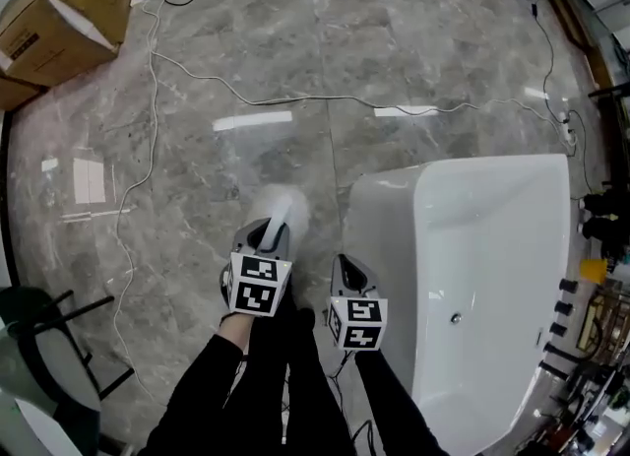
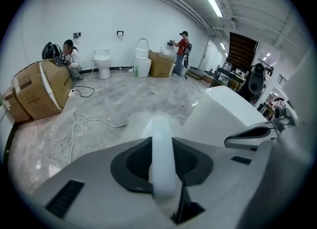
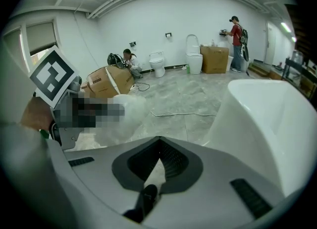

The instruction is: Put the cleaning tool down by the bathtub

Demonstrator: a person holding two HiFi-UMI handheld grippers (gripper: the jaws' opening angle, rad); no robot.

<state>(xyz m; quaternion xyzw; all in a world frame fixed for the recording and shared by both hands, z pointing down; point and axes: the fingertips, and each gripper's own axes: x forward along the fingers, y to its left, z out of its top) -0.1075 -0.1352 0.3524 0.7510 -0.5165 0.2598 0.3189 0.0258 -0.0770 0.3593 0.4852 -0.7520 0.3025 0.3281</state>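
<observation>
Head view gives me the left gripper [image 1: 268, 239] clamped tight on the white handle of the cleaning tool [image 1: 283, 204]. Its fluffy head sits over the marble floor [image 1: 197, 149], just beside the bathtub [image 1: 394, 198] corner — touching the floor or not, I cannot tell. My right gripper [image 1: 346, 275] is near the tub wall, jaws closed together, holding nothing.

the tool [image 1: 283, 210] has a pale, translucent white handle [image 2: 162, 156] and a soft, fluffy white head [image 3: 123, 113]. its handle is clamped between the jaws of the left gripper [image 1: 270, 239], and its head is held out over the grey floor [image 1: 197, 149], just left of the tub. the tub [image 1: 492, 277] is glossy white with a small drain, standing upright on the floor.
</observation>
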